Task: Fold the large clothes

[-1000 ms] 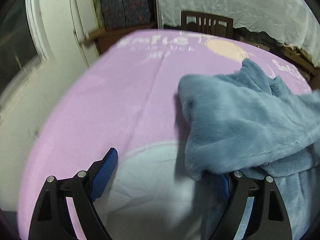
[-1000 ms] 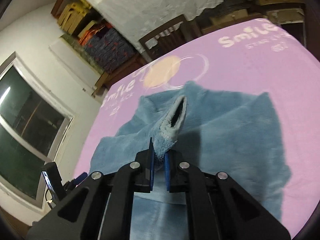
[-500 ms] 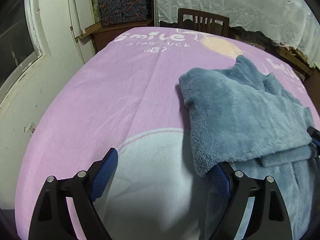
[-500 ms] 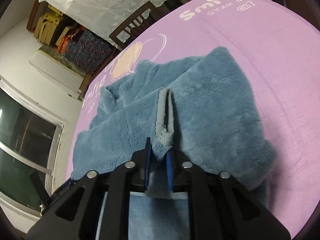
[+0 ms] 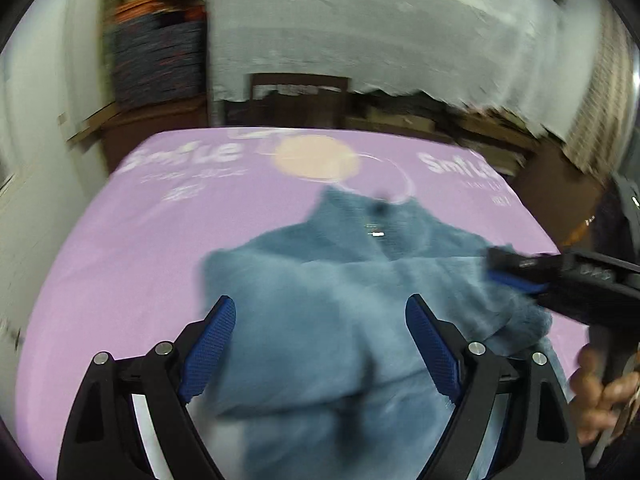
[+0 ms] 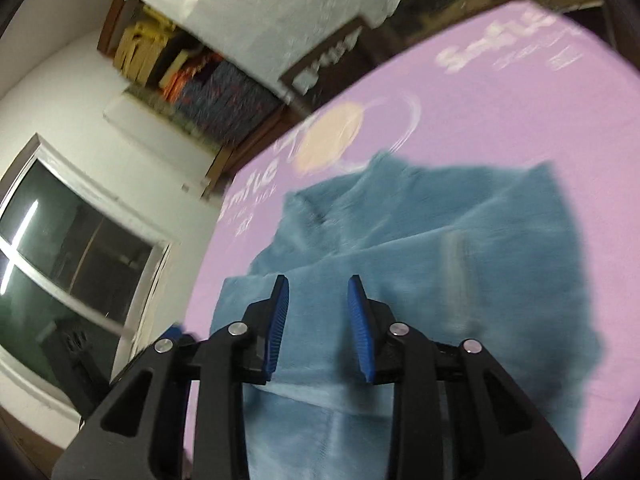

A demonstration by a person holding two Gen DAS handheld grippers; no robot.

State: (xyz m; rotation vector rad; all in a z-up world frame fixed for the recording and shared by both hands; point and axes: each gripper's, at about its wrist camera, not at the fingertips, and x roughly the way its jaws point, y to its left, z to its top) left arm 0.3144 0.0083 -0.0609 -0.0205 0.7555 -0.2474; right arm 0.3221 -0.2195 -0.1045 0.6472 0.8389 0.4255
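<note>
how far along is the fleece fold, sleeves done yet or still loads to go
Looks done: both side parts of the blue fleece garment lie folded in over its middle on the purple blanket. In hand: nothing; the left gripper and right gripper are both open above the fabric. Left: the garment is still long from collar to hem, so a lengthwise fold probably remains.

The right gripper [image 6: 318, 322], its jaws apart and empty, hovers over the blue fleece garment [image 6: 440, 264] on the pink sheet [image 6: 560, 120].
</note>
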